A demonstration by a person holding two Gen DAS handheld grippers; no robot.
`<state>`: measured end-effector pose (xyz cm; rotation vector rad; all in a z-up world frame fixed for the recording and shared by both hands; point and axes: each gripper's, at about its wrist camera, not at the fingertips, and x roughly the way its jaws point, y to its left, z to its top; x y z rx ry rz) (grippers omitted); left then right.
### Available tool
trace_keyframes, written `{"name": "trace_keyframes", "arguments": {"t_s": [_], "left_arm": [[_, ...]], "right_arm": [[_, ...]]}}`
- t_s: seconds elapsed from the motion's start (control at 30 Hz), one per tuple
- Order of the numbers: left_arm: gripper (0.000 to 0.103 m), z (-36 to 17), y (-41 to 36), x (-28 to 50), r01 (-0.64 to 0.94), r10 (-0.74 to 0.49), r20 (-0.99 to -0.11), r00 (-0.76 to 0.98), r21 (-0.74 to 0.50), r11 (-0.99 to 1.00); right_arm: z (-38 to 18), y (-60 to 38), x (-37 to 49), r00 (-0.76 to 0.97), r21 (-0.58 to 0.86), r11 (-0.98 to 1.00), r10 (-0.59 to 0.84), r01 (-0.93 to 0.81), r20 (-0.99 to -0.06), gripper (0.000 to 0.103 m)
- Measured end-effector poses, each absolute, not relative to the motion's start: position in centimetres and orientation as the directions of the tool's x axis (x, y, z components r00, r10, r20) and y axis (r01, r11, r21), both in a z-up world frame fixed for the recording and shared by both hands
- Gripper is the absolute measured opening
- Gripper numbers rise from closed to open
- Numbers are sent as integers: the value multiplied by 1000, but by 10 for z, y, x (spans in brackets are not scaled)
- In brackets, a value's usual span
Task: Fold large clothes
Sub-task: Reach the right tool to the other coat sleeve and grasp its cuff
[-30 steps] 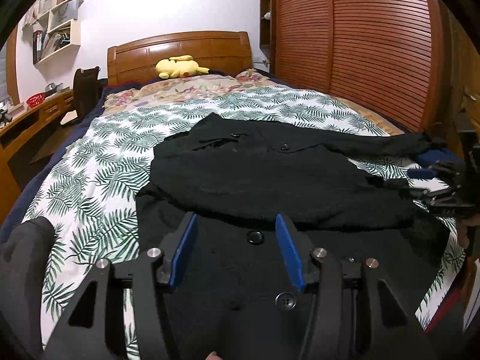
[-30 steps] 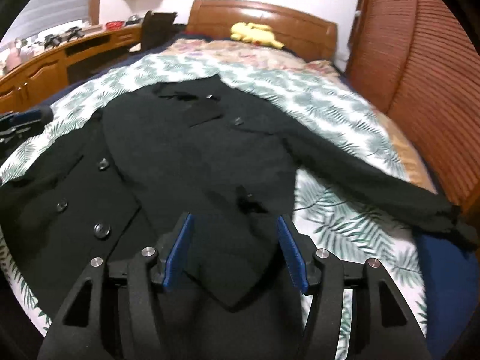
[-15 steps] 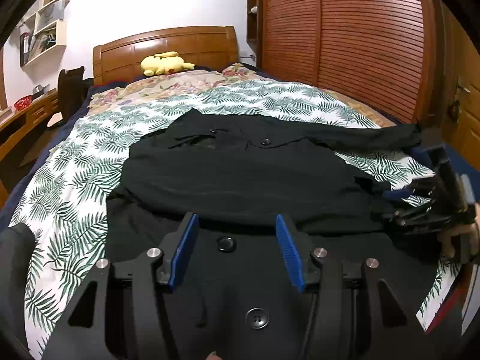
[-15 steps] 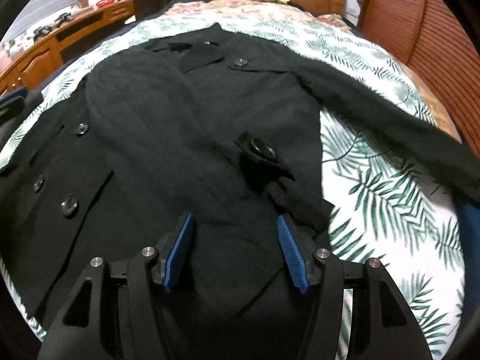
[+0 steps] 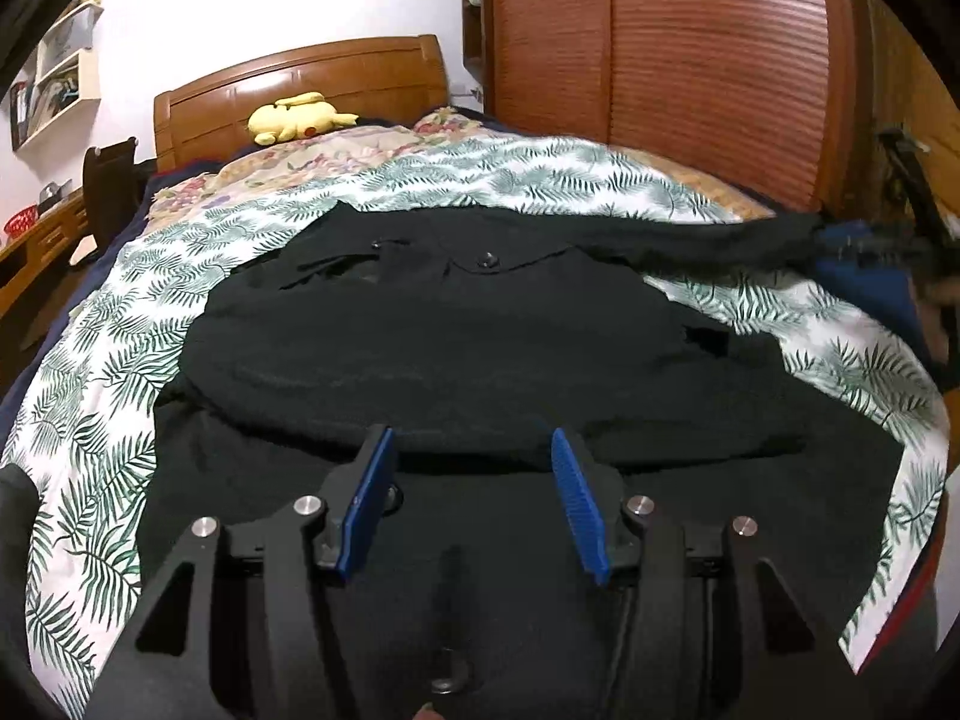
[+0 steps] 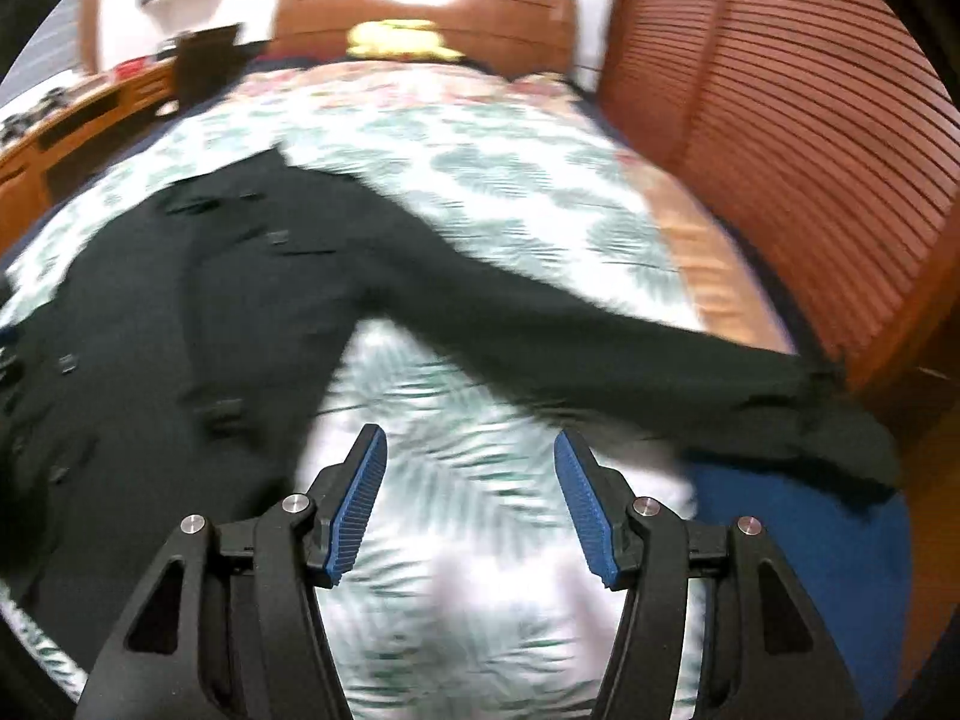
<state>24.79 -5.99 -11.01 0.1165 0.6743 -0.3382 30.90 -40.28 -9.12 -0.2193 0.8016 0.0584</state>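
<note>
A large black buttoned coat (image 5: 456,348) lies spread on the leaf-print bedspread (image 5: 102,396), one side folded across its body. Its right sleeve (image 5: 720,237) stretches out to the bed's right edge. My left gripper (image 5: 471,450) is open and empty, low over the coat's lower front. In the right wrist view, which is blurred, the coat (image 6: 180,324) lies to the left and the sleeve (image 6: 600,336) runs across to the right. My right gripper (image 6: 471,450) is open and empty above bare bedspread (image 6: 480,240) between coat and sleeve. It also shows blurred in the left wrist view (image 5: 900,240) by the sleeve's cuff.
A yellow plush toy (image 5: 297,117) lies by the wooden headboard (image 5: 312,78). A slatted wooden wardrobe (image 5: 708,60) runs along the right side of the bed. A desk (image 6: 78,126) and dark chair (image 5: 108,186) stand on the left. A blue sheet (image 6: 798,534) shows at the bed's right edge.
My right gripper has swung right, off the coat's body to the bedspread near the outstretched sleeve. My left gripper has shifted slightly over the coat's lower front. Both stayed open.
</note>
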Motion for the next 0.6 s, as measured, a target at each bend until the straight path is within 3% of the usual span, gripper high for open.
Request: {"name": "trace_keyframes", "arguments": {"t_s": [0.37, 0.6], "left_arm": [[53, -125, -82, 260, 393, -306, -673, 673, -25, 919], [53, -134, -87, 268, 394, -295, -696, 655, -19, 919]], "right_arm": [[-63, -568, 348, 688, -141, 967, -251, 213, -681, 59], [-59, -620, 356, 664, -67, 952, -257, 298, -702, 66]]}}
